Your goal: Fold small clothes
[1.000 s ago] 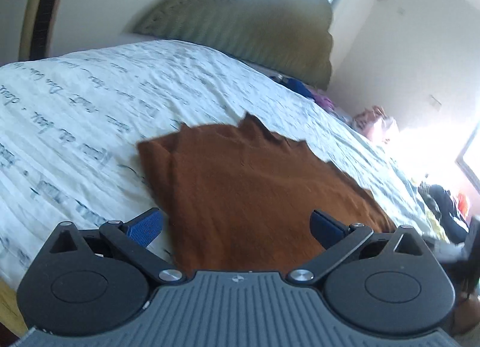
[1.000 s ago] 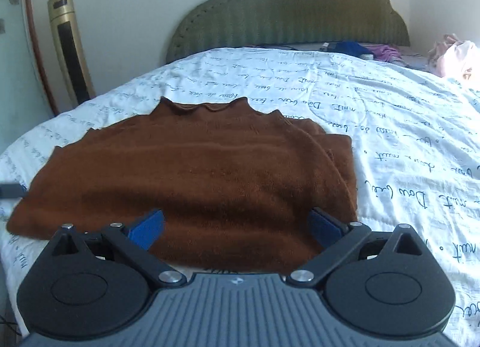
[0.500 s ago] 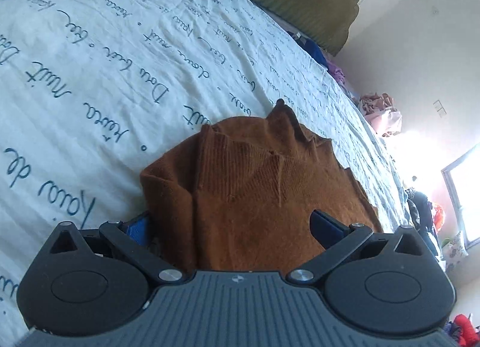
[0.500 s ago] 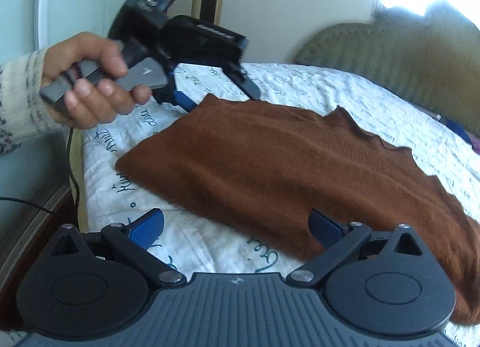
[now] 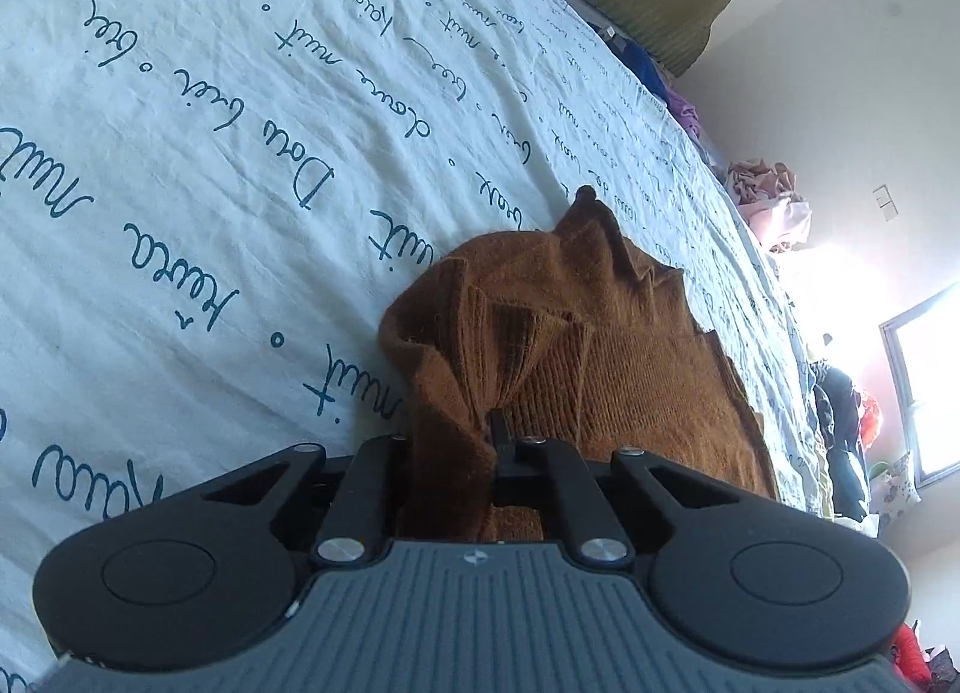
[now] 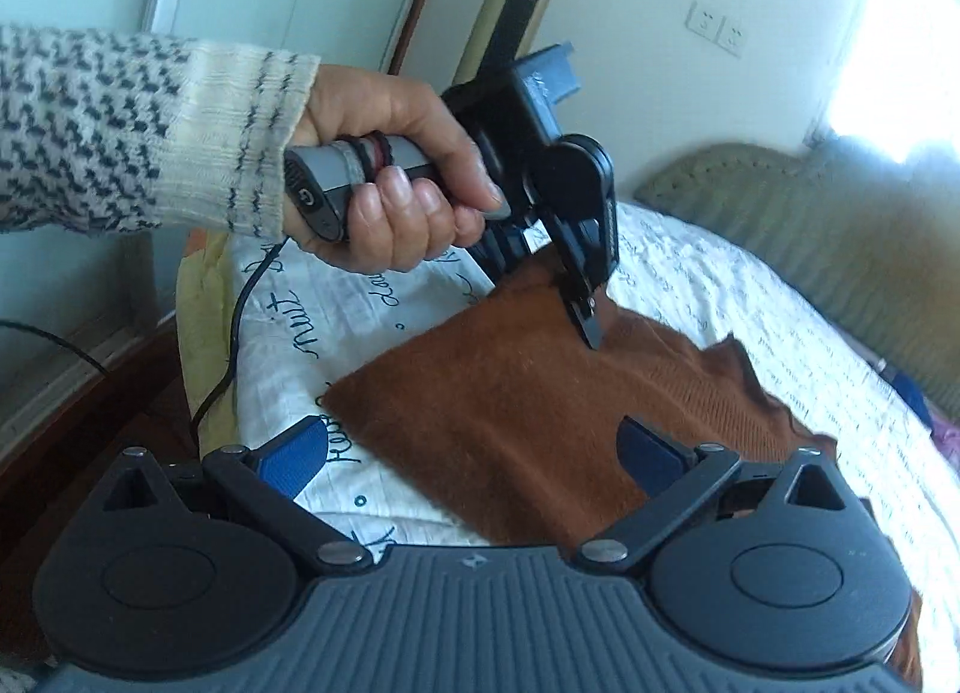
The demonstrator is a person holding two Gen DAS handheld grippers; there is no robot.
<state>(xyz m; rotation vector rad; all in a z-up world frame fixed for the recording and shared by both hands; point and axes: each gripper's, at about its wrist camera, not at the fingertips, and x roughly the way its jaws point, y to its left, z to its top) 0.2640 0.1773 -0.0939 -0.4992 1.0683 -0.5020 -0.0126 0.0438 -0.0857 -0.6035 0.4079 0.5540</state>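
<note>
A brown knitted sweater (image 5: 624, 357) lies folded on the bed with its neck pointing away. My left gripper (image 5: 474, 429) is shut on the sweater's near corner, and the cloth bunches between the jaws. In the right wrist view the same sweater (image 6: 516, 411) lies flat, and the left gripper (image 6: 585, 315) pinches its far edge, held by a hand in a knitted sleeve. My right gripper (image 6: 474, 453) is open, with its blue pads (image 6: 294, 456) low over the sweater's near edge, holding nothing.
The bed has a white sheet with blue handwriting print (image 5: 240, 153) and a green padded headboard (image 6: 810, 225). A gold and black tower fan (image 6: 516, 3) stands by the wall. A black cable (image 6: 240, 327) hangs off the bed edge. Clothes are piled on the far side (image 5: 768, 207).
My left gripper has closed on the sweater's corner and bunched the cloth. My right gripper has moved nearer to the sweater's edge and stayed open.
</note>
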